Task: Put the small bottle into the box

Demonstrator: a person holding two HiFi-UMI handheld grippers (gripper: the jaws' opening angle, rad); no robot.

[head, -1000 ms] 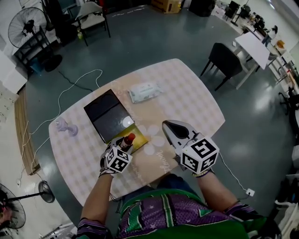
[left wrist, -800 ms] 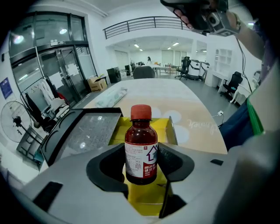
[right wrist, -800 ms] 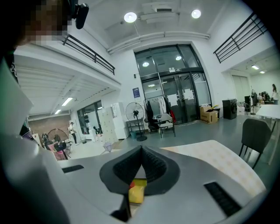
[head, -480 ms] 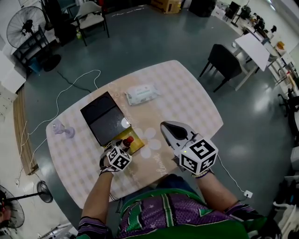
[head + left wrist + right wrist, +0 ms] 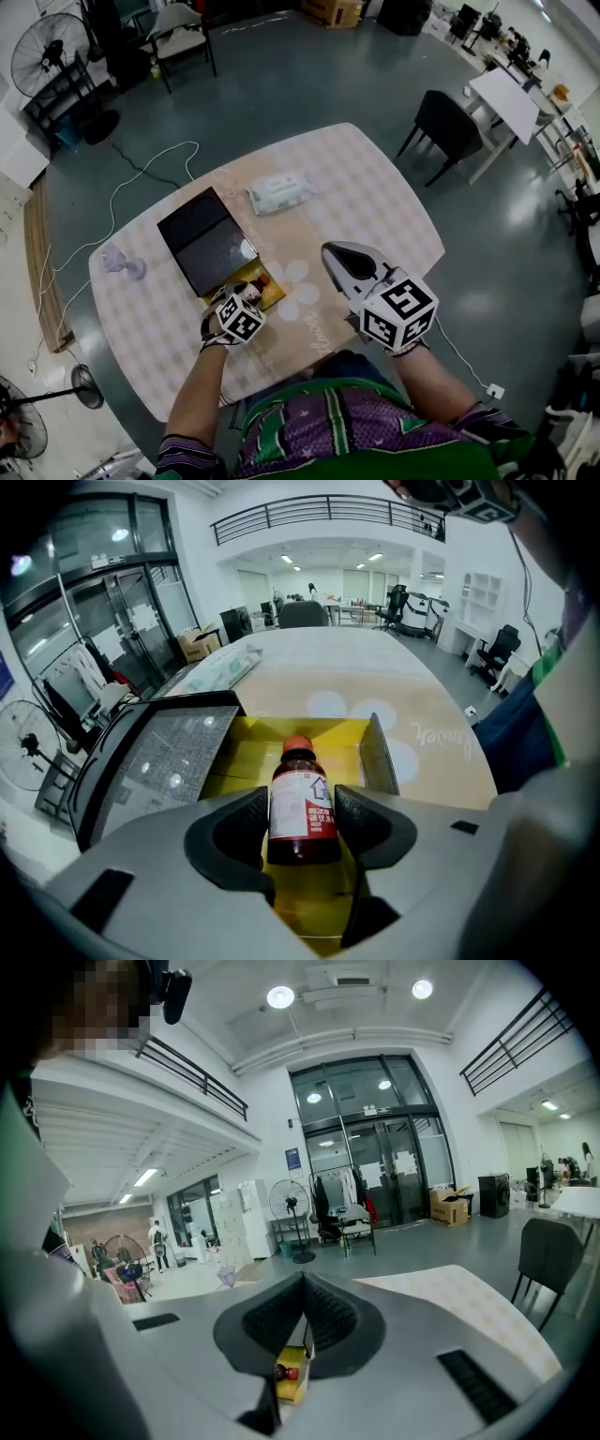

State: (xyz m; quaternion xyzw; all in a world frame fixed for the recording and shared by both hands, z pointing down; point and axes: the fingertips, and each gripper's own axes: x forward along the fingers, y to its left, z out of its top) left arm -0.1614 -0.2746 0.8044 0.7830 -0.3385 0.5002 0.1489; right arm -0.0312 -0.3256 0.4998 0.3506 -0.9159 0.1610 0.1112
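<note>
One red-capped, white-labelled brown bottle [image 5: 302,803]

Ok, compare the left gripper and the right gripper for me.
The left gripper's fingers are clamped on the small bottle; the right gripper's fingers are pressed together on nothing. The left gripper holds its load at the open yellow box, while the right gripper hangs above bare table farther right. Both point forward across the table.
</note>
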